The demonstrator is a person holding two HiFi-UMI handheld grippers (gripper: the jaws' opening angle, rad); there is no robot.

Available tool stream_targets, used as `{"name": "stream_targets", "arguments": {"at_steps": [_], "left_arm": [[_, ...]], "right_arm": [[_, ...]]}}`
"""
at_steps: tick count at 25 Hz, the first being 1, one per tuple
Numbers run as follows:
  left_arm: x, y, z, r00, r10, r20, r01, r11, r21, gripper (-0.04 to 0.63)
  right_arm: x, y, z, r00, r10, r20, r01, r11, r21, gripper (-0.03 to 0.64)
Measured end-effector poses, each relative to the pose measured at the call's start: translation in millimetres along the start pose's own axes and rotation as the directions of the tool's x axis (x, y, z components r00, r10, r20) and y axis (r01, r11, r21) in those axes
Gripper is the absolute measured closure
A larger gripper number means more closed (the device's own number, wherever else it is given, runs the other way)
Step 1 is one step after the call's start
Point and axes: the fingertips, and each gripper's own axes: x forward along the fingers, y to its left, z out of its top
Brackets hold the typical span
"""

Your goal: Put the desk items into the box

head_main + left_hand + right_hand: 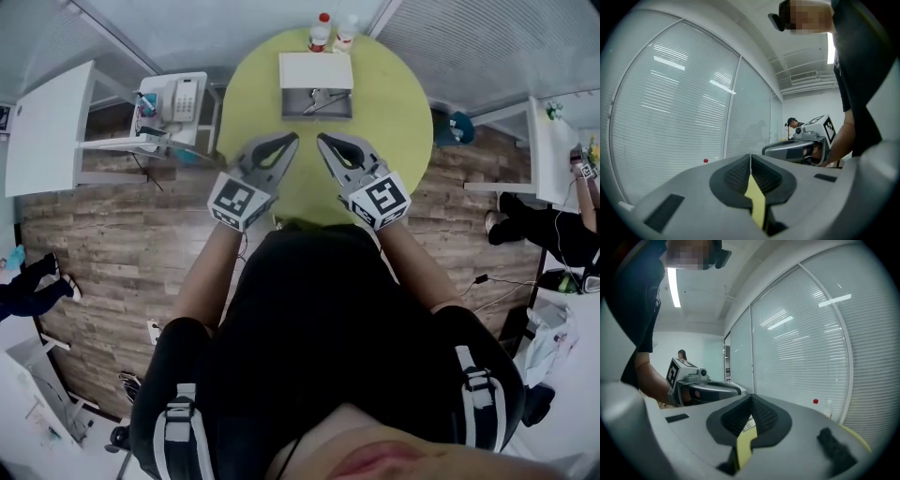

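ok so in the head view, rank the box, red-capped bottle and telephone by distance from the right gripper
1. box, just ahead of the right gripper
2. red-capped bottle, behind the box at the far edge
3. telephone, far off to the left side

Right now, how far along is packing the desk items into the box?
Looks nearly or fully done: the open box on the green table already holds a metallic item, hard to identify. In hand: nothing; the left tool and right tool are both shut and empty, above the table's near edge. Left: only two bottles stand beyond the box; no other loose item shows.
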Motion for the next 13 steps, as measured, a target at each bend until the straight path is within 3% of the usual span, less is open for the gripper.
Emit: {"name": "stream_targets", "arguments": {"at_steps": [13], "left_arm": [[-1.5, 8.7, 4.7, 1.000, 0.000, 0.011, 0.000, 1.000, 0.001, 0.577]], "right_arm": [[7.2, 1.5, 5.9, 1.000, 0.001, 0.008, -0.001, 1.000, -0.012, 0.601]]}}
